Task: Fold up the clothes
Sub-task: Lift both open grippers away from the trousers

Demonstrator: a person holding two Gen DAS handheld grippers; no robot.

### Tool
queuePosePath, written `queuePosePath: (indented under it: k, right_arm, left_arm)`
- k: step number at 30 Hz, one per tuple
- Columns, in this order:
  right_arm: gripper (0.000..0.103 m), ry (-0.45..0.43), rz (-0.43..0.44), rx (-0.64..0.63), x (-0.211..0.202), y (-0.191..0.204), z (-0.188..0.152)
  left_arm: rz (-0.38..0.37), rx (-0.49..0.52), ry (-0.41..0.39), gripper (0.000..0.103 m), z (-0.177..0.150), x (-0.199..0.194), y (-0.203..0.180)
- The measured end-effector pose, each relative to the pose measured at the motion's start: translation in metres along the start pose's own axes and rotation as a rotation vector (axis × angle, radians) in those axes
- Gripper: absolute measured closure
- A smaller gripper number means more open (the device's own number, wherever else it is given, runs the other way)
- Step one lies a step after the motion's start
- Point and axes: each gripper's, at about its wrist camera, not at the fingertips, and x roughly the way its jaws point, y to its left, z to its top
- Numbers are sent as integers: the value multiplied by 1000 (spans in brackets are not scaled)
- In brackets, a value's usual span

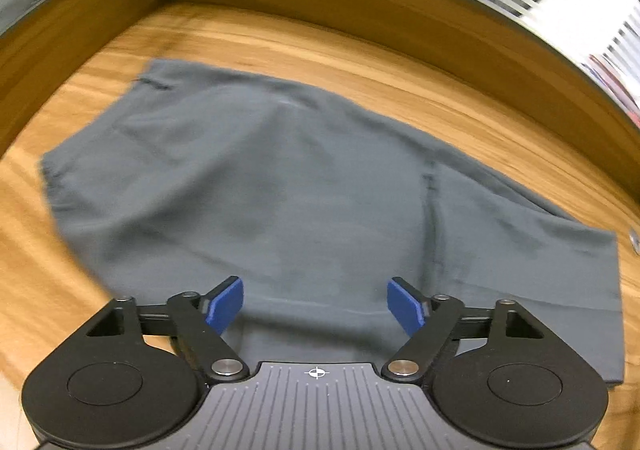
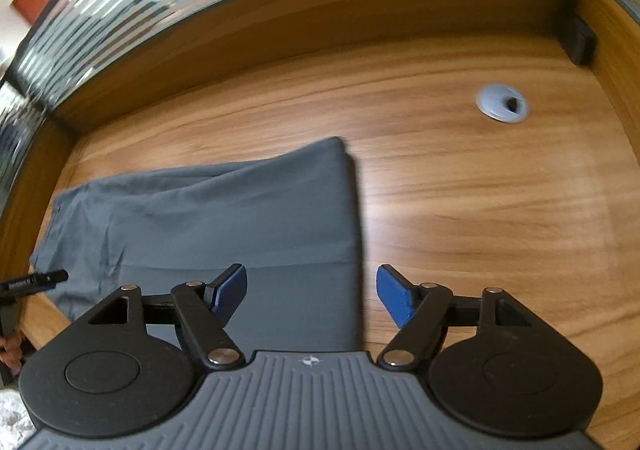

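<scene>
A grey garment (image 1: 280,186) lies flat and folded on the wooden desk (image 1: 360,62), filling the middle of the left wrist view. My left gripper (image 1: 316,304) hangs above its near part, open, blue pads (image 1: 226,304) wide apart with nothing between them. In the right wrist view the same grey garment (image 2: 224,214) reaches from the left to a straight folded right edge. My right gripper (image 2: 312,296) is open above that edge, holding nothing. One blue pad (image 2: 394,298) stands over bare wood.
A grey round cable grommet (image 2: 502,104) sits in the desk at the far right. Wooden partition walls (image 2: 320,10) with frosted striped glass above enclose the desk. A black clamp (image 2: 580,38) stands in the far right corner. Part of the other gripper (image 2: 34,282) pokes in at left.
</scene>
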Motion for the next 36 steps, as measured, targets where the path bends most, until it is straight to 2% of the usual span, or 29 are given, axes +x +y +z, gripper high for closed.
queuePosePath:
  k: [6,9,13,20,25,28,30,36]
  right_arm:
    - [21,33,22,-129,20,77,-1]
    - [21,56,31,-207,36,124,-6]
    - [21,73,36,-287,57,187,-18]
    - [21,23,28,-253,92,285,-47]
    - [19,-30,32,-218,115,346,-73]
    - [19,-46,33,-218,128,382,-87]
    - [19,-56,36,-230,137,406,-96]
    - [19,-55,-1,-242,154,468,-119]
  left_arm:
    - [47,-63,10,16,8,-10,69]
    - [40,-33,27,15,19,-12,98]
    - [-3,69,66,13,37,-8,121]
    - [-142,418,155,12,95,11,131]
    - [-199,791,195,10,133,27,108]
    - [-259,951,183,10,151,29,93]
    - [-293,1028,186,10,164,30,86]
    - [-289,1249,245,10,192,52,71]
